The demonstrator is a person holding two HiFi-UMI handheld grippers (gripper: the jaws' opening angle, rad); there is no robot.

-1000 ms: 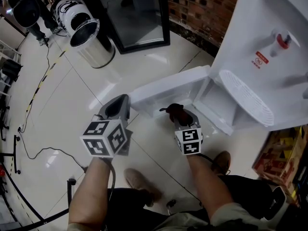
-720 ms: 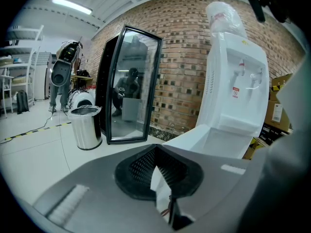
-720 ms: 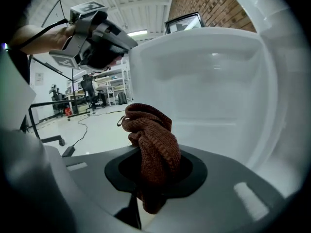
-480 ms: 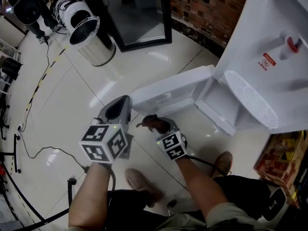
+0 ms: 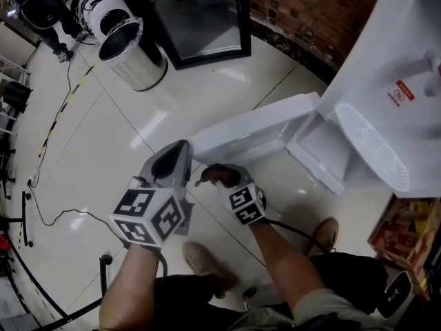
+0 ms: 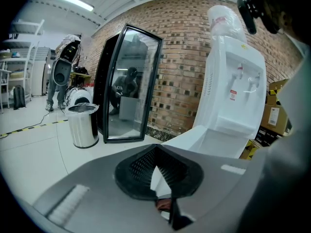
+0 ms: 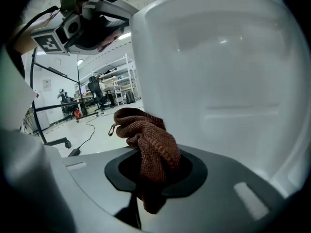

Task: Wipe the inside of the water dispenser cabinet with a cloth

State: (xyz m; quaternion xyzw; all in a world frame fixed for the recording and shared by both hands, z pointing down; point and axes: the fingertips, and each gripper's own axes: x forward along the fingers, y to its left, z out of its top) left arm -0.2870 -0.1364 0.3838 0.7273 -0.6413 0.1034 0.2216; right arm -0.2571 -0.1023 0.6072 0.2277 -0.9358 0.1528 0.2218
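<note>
The white water dispenser (image 5: 406, 61) stands at the right with its lower cabinet door (image 5: 255, 133) swung open to the left; the bare cabinet inside (image 5: 318, 147) shows behind it. My right gripper (image 5: 210, 178) is shut on a brown knitted cloth (image 5: 215, 174), just in front of the door's outer end. In the right gripper view the cloth (image 7: 146, 140) bunches up out of the jaws of the right gripper (image 7: 148, 176), close to the white door panel (image 7: 218, 81). My left gripper (image 5: 180, 147) is shut and empty, just left of the right one.
A steel bin (image 5: 131, 57) and a black-framed glass door (image 5: 200, 19) stand at the back, against a brick wall (image 5: 310, 12). Cardboard boxes (image 5: 406, 233) sit right of the dispenser. Cables (image 5: 41, 205) trail over the tiled floor at left. The person's shoes (image 5: 207, 264) are below the grippers.
The right gripper has carried the cloth left, away from the cabinet opening, to the door's outer end beside the left gripper. The left gripper has stayed put.
</note>
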